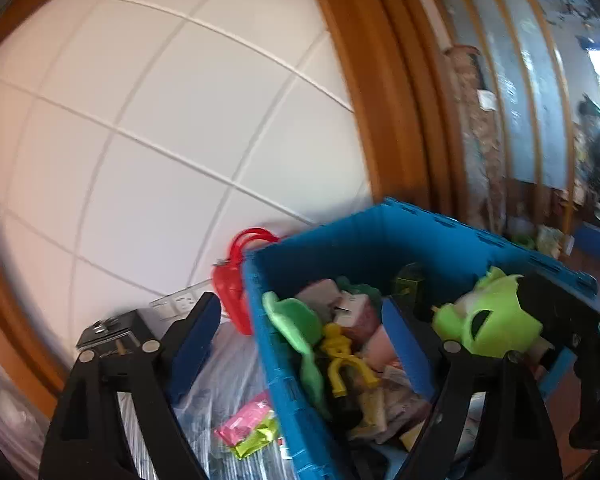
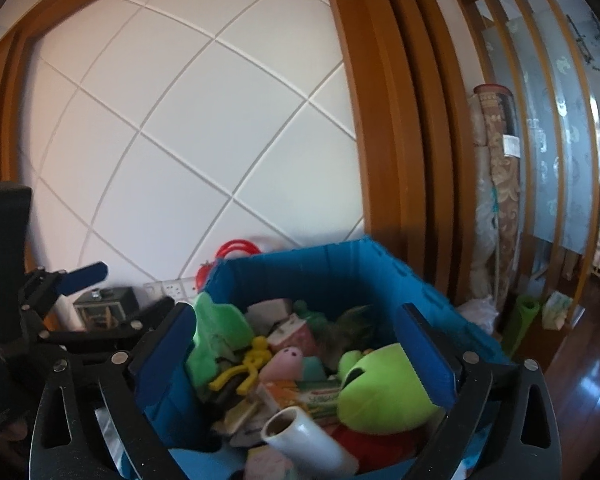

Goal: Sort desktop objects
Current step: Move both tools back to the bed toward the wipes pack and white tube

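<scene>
A blue plastic crate (image 1: pixel 364 236) (image 2: pixel 332 268) stands against a white tiled wall, filled with toys: a lime green plush (image 1: pixel 488 320) (image 2: pixel 384 384), a yellow stick figure (image 1: pixel 344 356) (image 2: pixel 248 364), a green plush (image 1: pixel 296 324) (image 2: pixel 216 336), a pink toy (image 2: pixel 286 362) and a white film roll (image 2: pixel 304 436). My left gripper (image 1: pixel 300 344) is open and empty, its fingers straddling the crate's left wall. My right gripper (image 2: pixel 300 356) is open and empty above the crate, jaws spread wide over the toys.
A red plastic basket (image 1: pixel 236 280) stands behind the crate. A clear bag with pink and green packets (image 1: pixel 248 428) lies left of it. A wall socket (image 2: pixel 172 288) and a dark box (image 2: pixel 108 304) sit at the wall. A wooden door frame (image 2: pixel 384 120) and rolled carpets (image 2: pixel 496 184) stand to the right.
</scene>
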A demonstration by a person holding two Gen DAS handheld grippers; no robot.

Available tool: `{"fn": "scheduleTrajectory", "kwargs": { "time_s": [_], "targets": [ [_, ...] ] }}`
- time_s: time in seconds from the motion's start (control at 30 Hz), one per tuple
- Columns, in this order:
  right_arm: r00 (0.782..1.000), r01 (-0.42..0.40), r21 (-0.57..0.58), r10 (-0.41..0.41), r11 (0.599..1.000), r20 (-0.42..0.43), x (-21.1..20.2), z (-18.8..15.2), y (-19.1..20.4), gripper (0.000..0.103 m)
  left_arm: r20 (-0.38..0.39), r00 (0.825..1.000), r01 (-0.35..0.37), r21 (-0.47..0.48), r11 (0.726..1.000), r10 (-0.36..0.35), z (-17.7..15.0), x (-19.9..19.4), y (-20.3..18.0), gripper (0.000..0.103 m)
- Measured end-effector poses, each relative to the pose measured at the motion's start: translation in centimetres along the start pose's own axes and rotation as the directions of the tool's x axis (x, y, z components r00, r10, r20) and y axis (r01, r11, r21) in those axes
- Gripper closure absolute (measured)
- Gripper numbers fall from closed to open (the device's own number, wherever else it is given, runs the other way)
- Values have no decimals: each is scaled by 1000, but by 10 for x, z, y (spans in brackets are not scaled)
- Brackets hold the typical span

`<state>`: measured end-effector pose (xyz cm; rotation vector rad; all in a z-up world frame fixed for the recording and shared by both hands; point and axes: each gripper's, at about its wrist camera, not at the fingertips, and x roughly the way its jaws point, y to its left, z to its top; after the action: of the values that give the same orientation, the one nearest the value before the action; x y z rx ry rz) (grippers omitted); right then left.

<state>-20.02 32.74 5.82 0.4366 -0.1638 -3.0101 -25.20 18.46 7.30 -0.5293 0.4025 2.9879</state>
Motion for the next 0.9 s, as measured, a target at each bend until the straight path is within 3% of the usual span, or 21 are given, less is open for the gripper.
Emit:
{"fn": "scheduleTrajectory", "kwargs": {
  "time_s": [0.1, 0.3, 0.63, 0.9],
  "targets": [
    [1000, -23, -7, 23, 1000, -9, 2, -6, 10, 2, 19, 999, -49, -24, 998, 50, -7, -6, 11, 5],
    [997, -69, -29, 68, 997, -24, 6, -12, 31, 1, 7, 995, -103, -69, 992, 104, -21, -9, 37, 5],
    [994, -108, -63, 106, 992, -31, 10, -16, 81, 1, -29, 991, -135, -129, 982, 133, -51, -7, 94, 5],
    [982, -182, -86, 177, 980, -58, 21, -25, 145, 1, -47, 972, -233, -150, 961, 229, -89, -20, 188, 5]
  ]
}}
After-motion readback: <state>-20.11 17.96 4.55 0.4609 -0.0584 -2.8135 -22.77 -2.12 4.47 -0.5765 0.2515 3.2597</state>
